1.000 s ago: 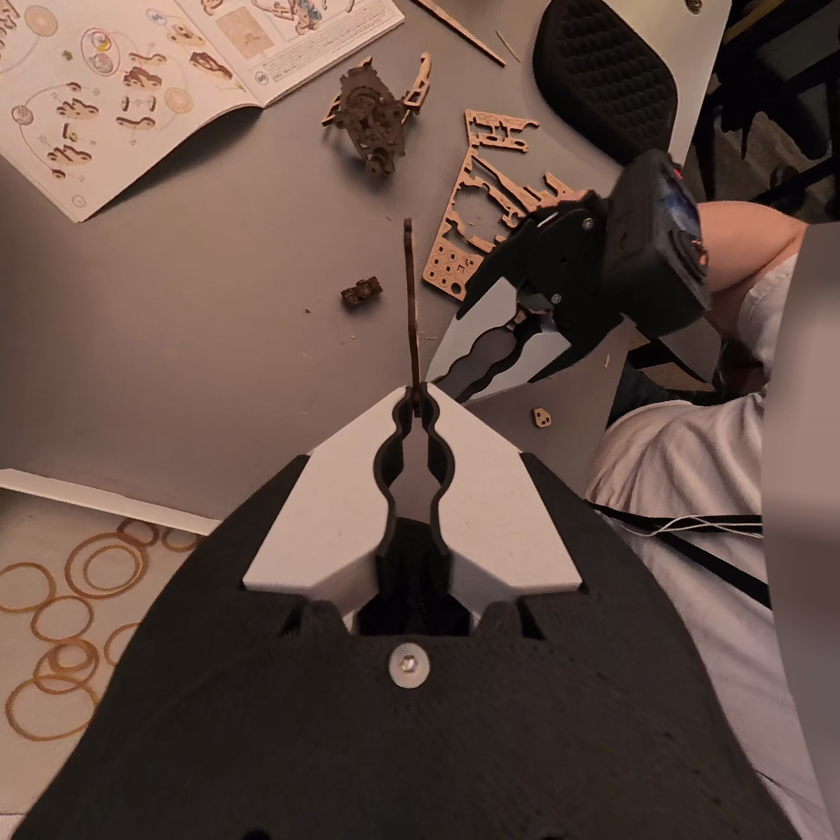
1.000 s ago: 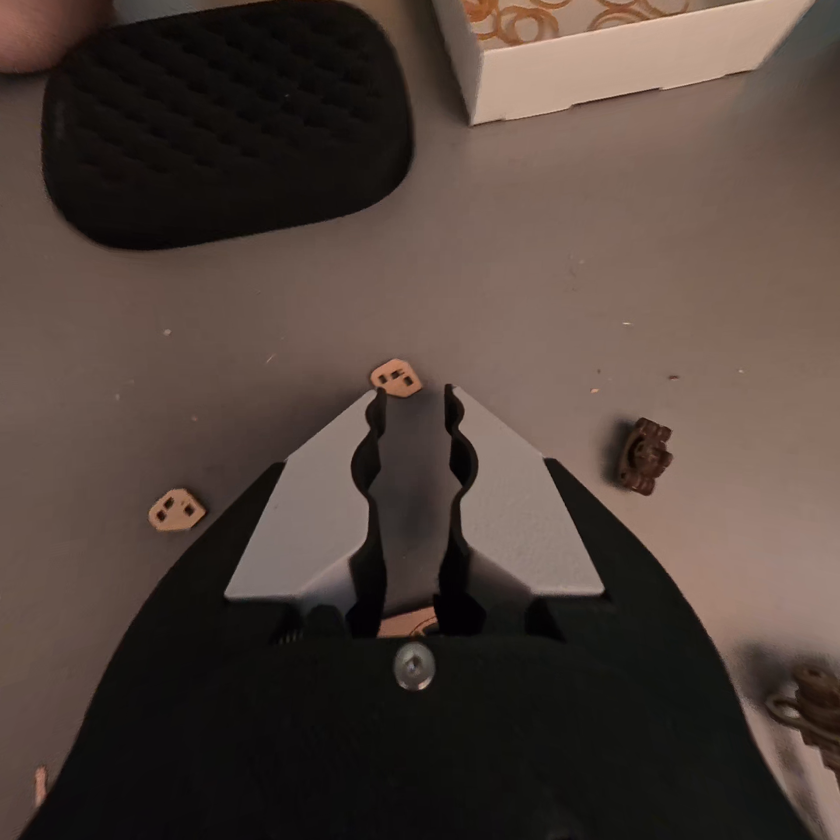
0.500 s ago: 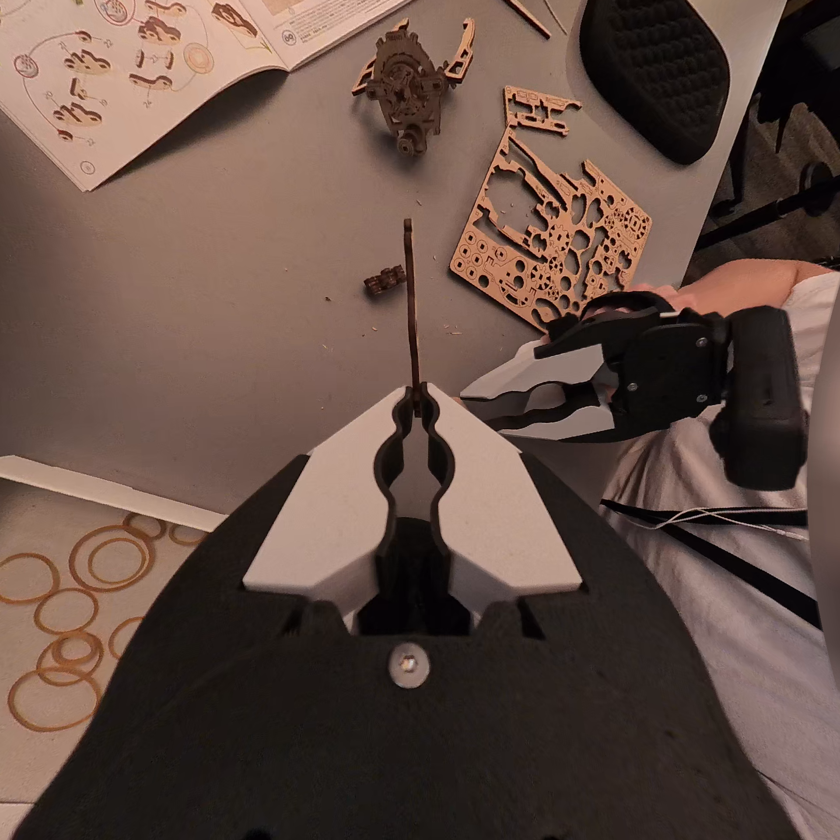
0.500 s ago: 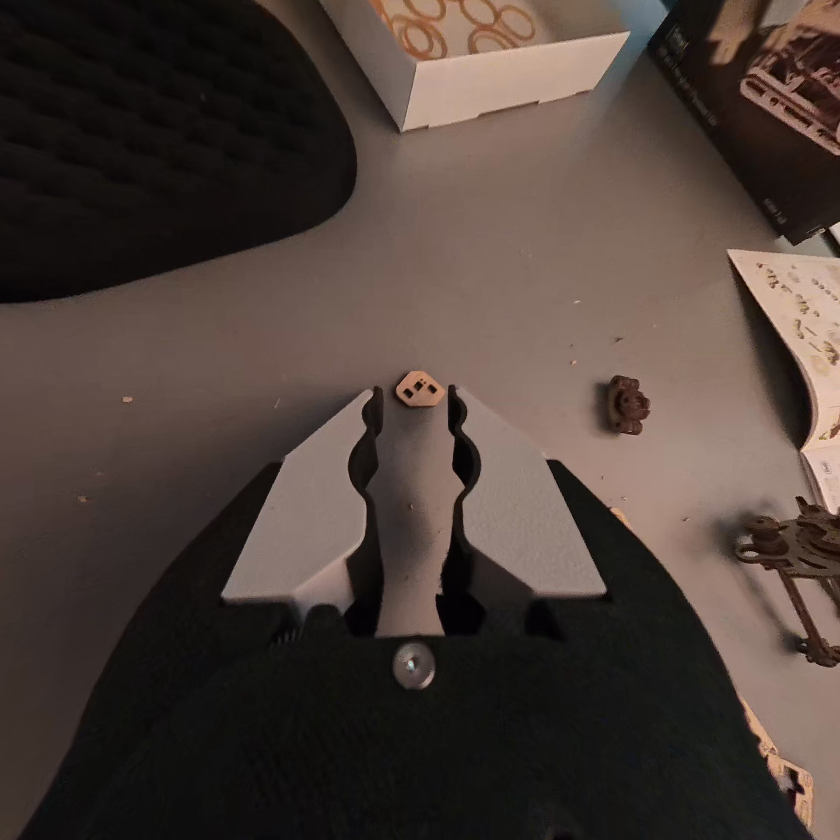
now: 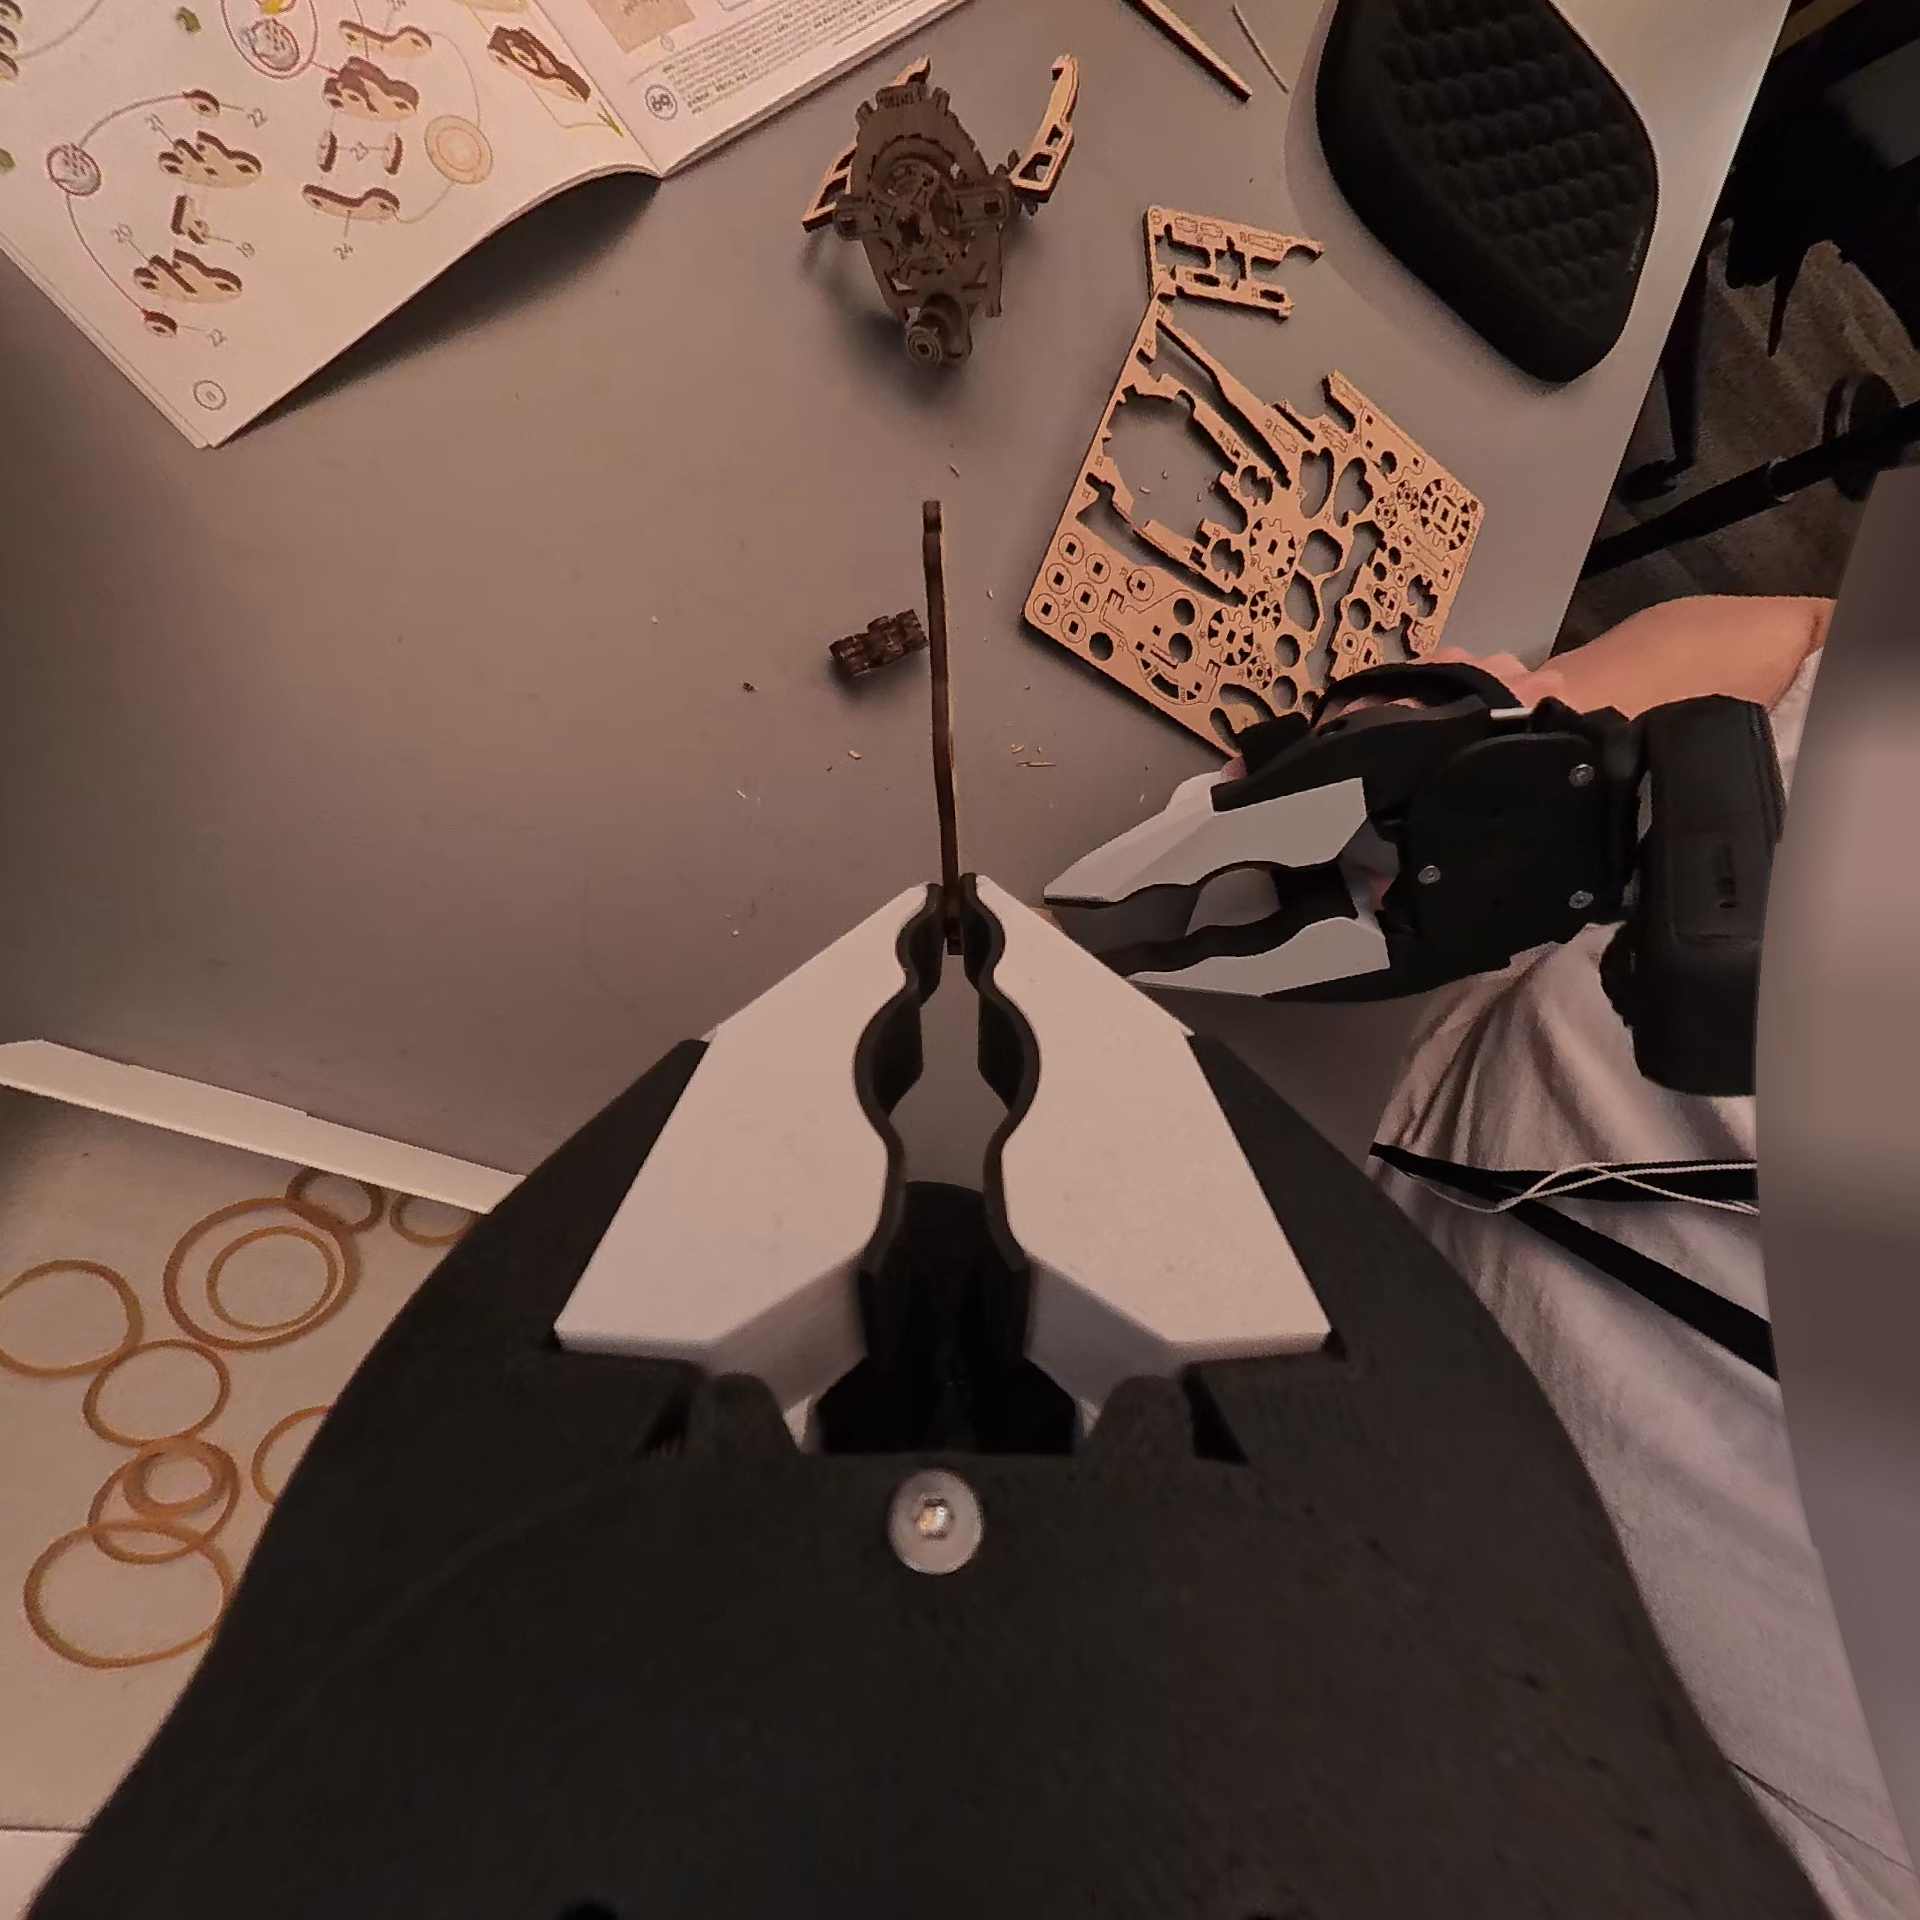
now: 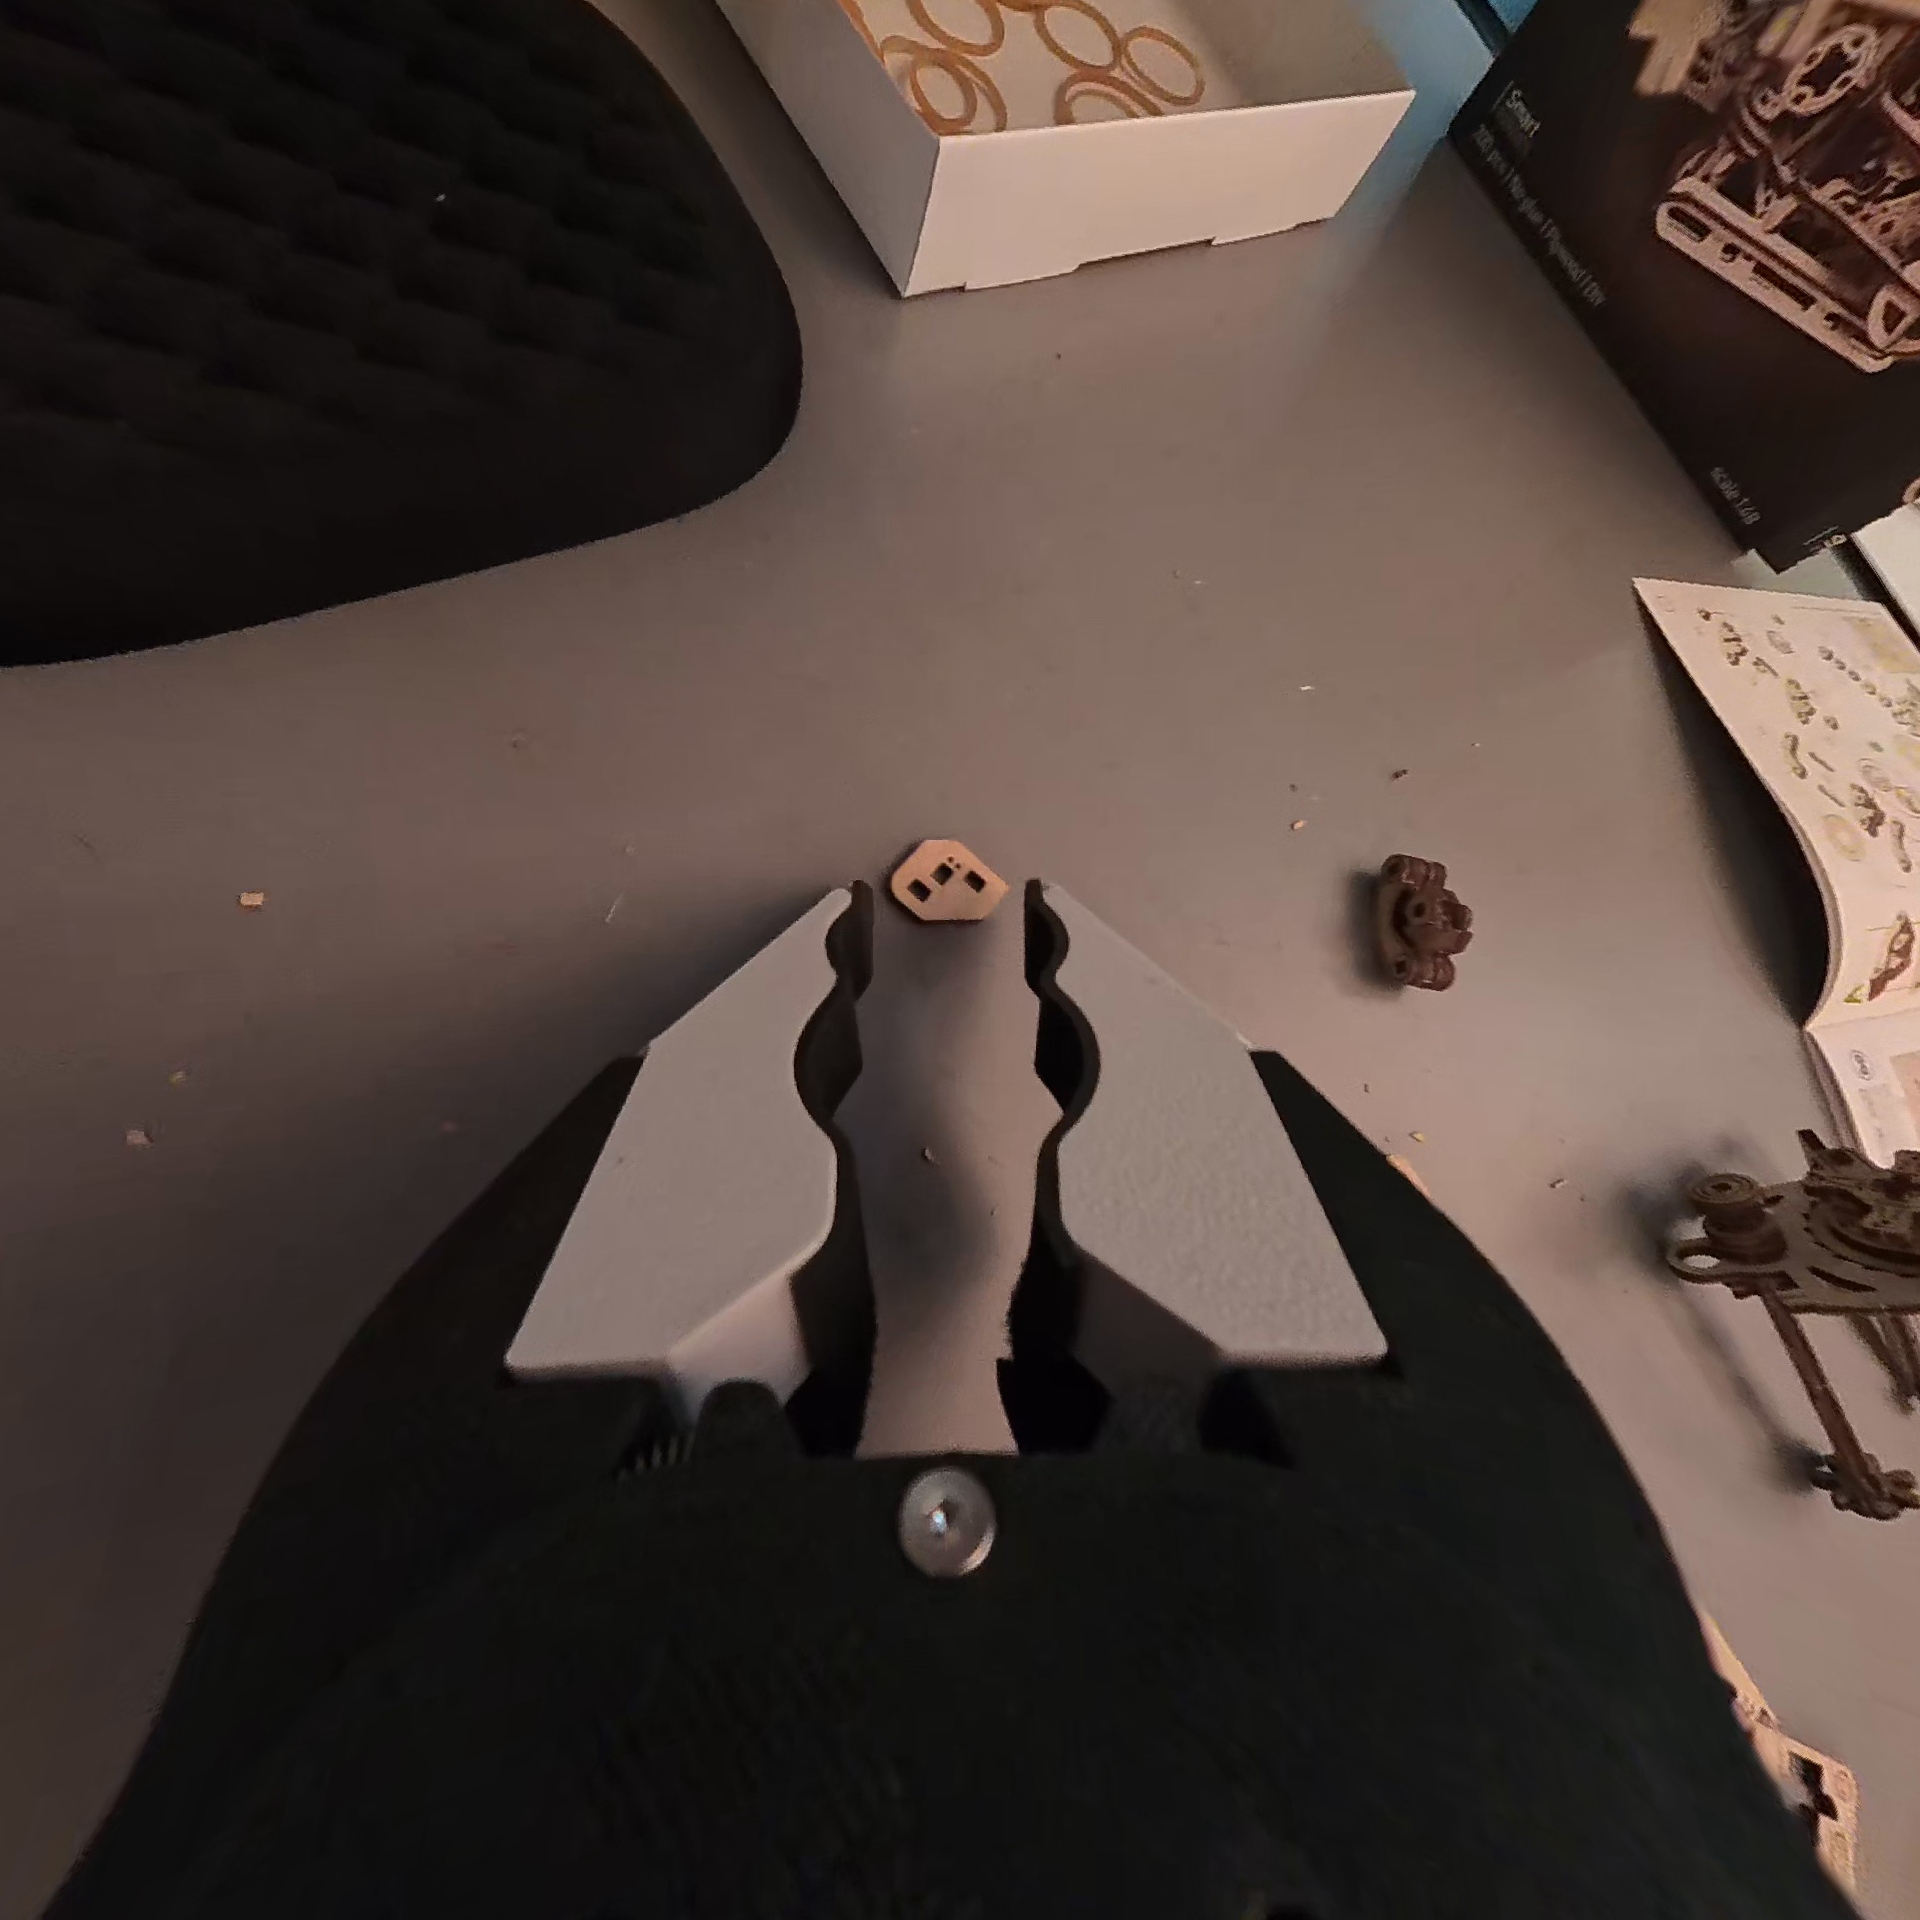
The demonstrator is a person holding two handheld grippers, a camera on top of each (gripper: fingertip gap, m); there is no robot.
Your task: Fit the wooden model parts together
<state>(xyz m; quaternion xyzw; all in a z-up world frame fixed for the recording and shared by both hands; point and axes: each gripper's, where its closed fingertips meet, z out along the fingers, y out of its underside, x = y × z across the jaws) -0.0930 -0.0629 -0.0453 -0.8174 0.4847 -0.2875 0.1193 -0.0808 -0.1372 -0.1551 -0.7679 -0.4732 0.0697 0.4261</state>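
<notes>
My left gripper is shut on a thin dark wooden strip that stands edge-on and points away above the grey table. My right gripper is open just above the table, with a small light wooden piece with square holes lying at its fingertips, between them. The right gripper also shows in the left wrist view, right of my left gripper. A small dark gear-like part lies on the table. A dark part-built wooden model stands farther off.
A light cut-out wooden sheet lies right of centre. An open instruction booklet, a black foam pad, a white box of rubber bands and a dark kit box ring the area. A person's arm and white clothing are at the right.
My right gripper has swung from over the cut-out sheet down to the table's near edge, bringing the small light piece between its open fingertips. The left gripper kept its hold on the strip.
</notes>
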